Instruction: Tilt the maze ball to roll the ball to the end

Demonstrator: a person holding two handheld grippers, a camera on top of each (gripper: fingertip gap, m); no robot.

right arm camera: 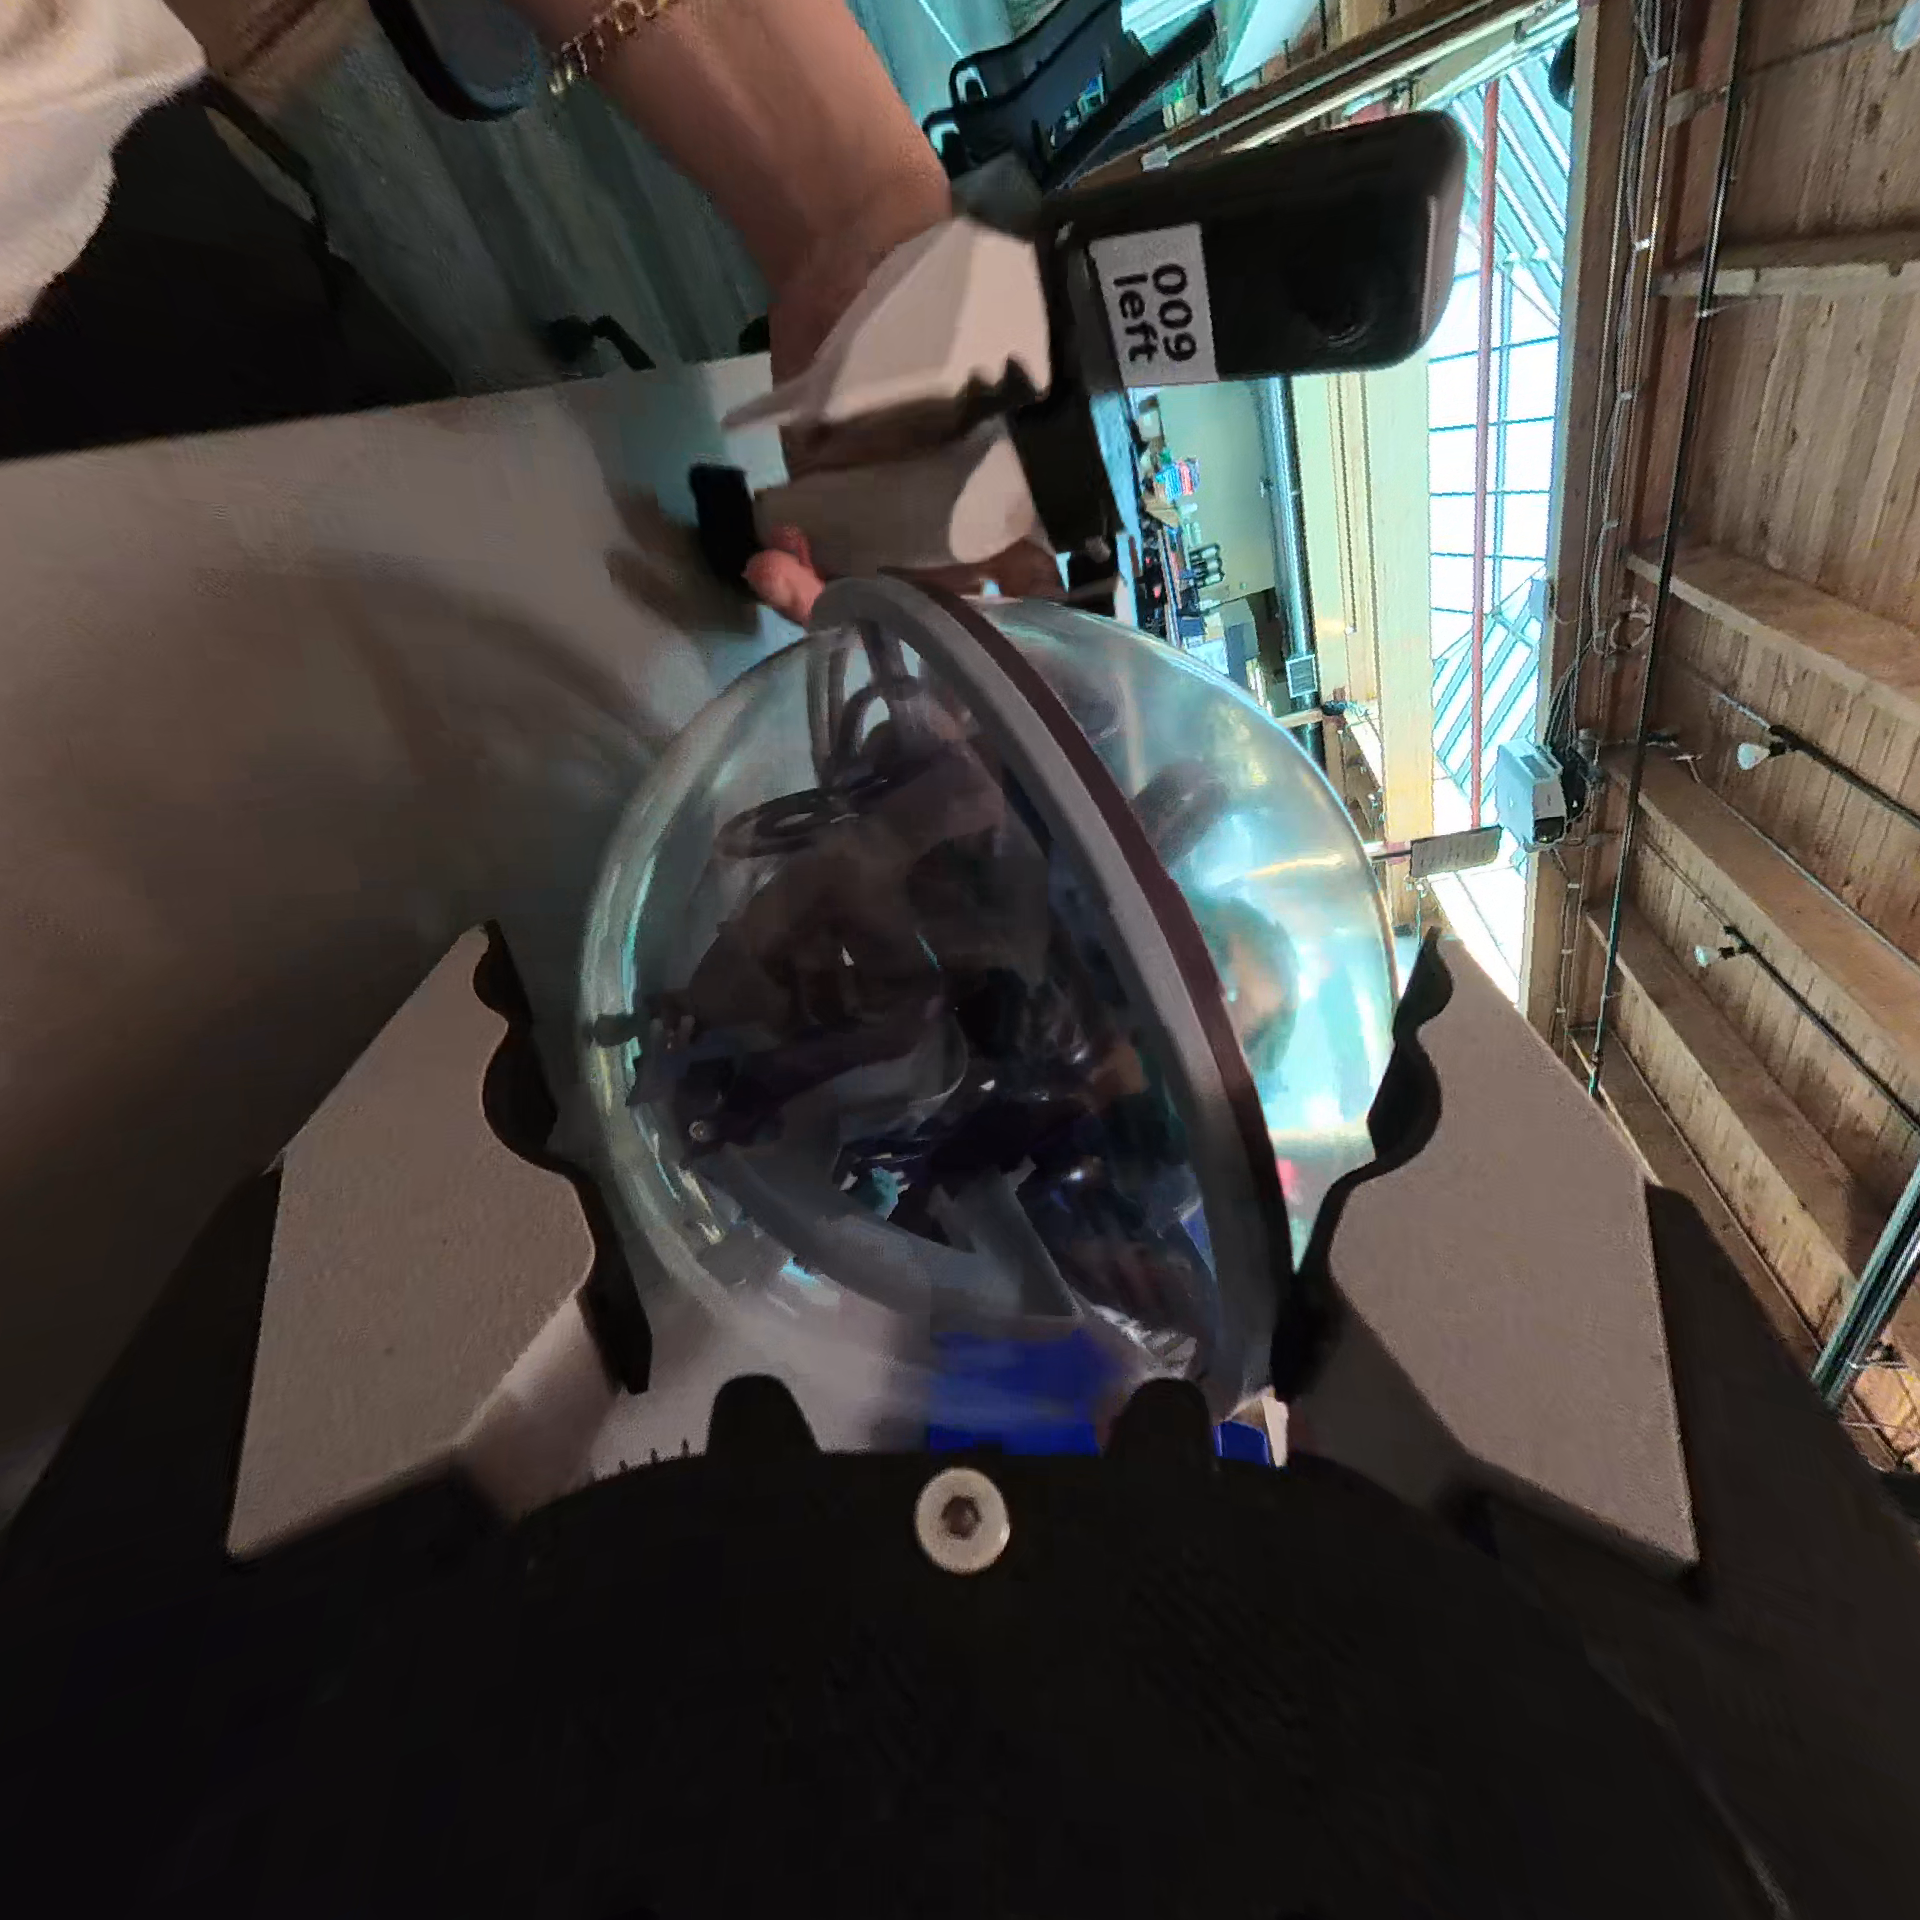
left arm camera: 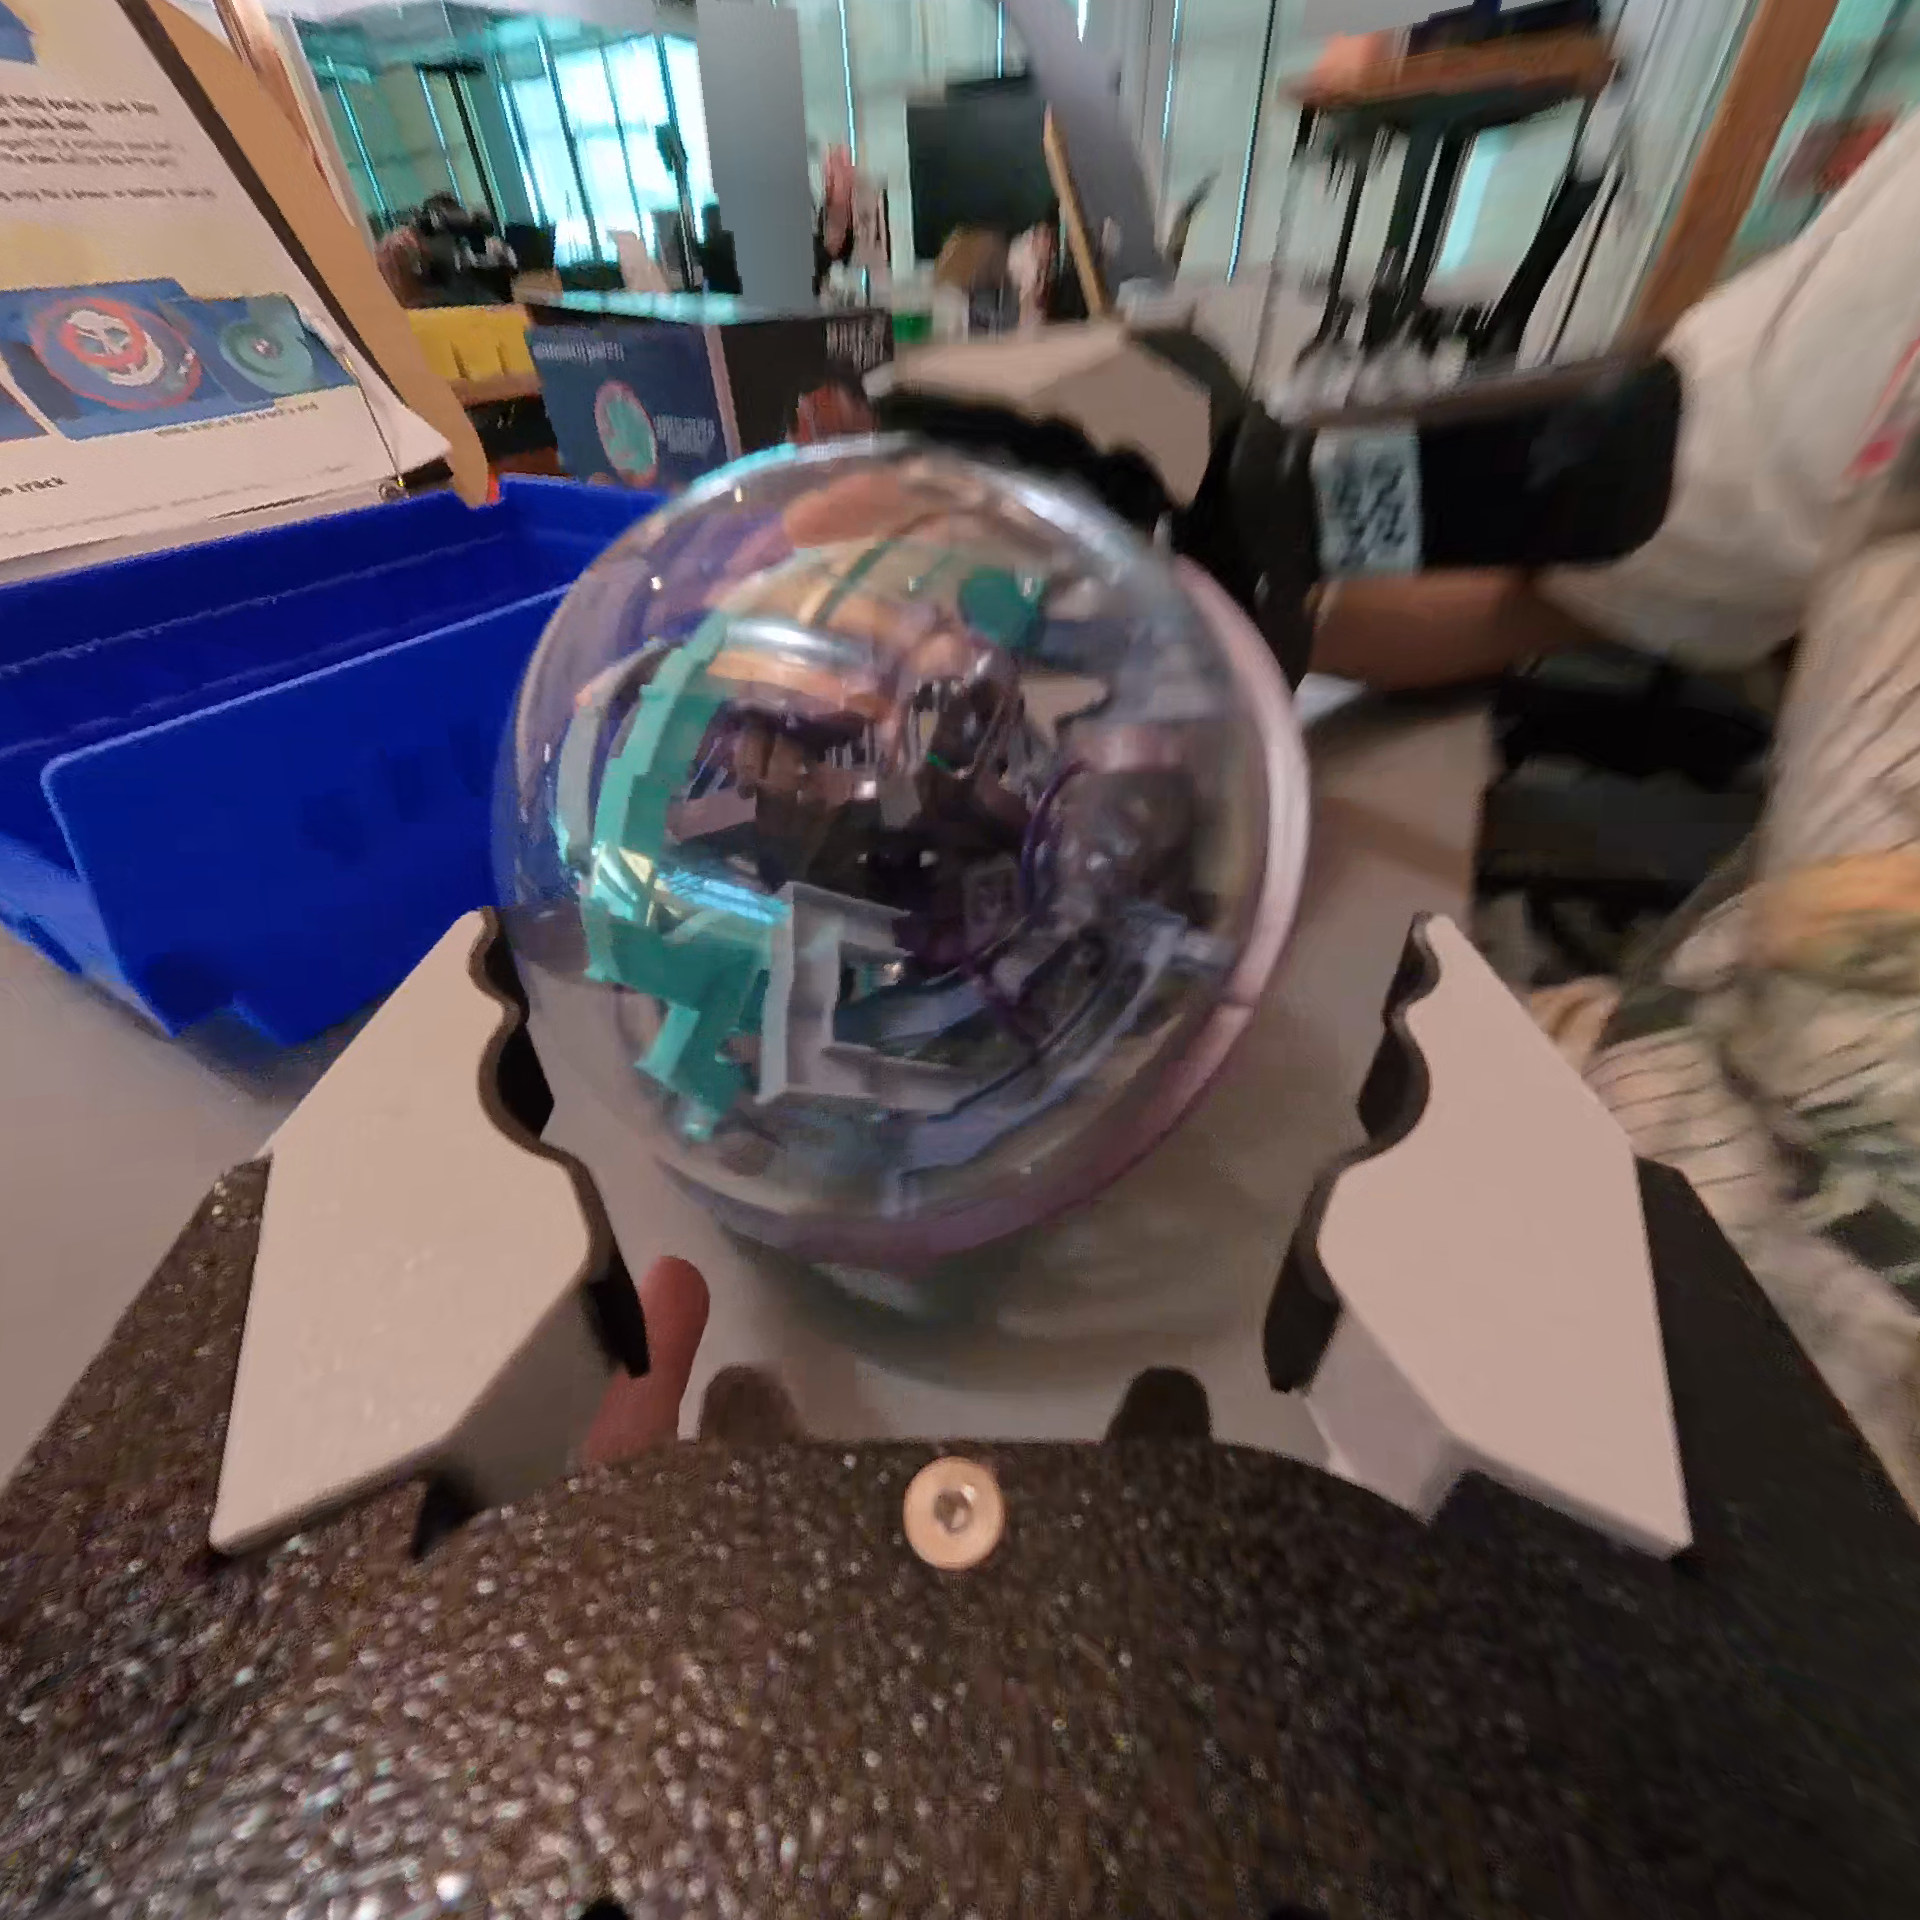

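The maze ball (left arm camera: 904, 852) is a clear sphere with teal, grey and purple tracks inside and a pale ring round its middle. It sits low over the grey table (left arm camera: 104, 1143), between the fingers of my left gripper (left arm camera: 956, 935). The left finger (left arm camera: 416, 1195) is at its shell, but a gap shows before the right finger (left arm camera: 1486, 1195). My right gripper (right arm camera: 956, 956) is rolled sideways and straddles the ball (right arm camera: 935, 987) from the far side. Its right finger (right arm camera: 1507, 1247) meets the shell and ring, while its left finger (right arm camera: 416, 1195) stands off. Both grippers are open. The small ball inside cannot be made out.
A blue bin (left arm camera: 260, 727) stands left of the ball, with a printed sheet on a board (left arm camera: 156, 312) behind it. A person's arm and pale sleeve (left arm camera: 1766, 468) fill the right side. A fingertip (left arm camera: 655, 1351) shows beside my left finger.
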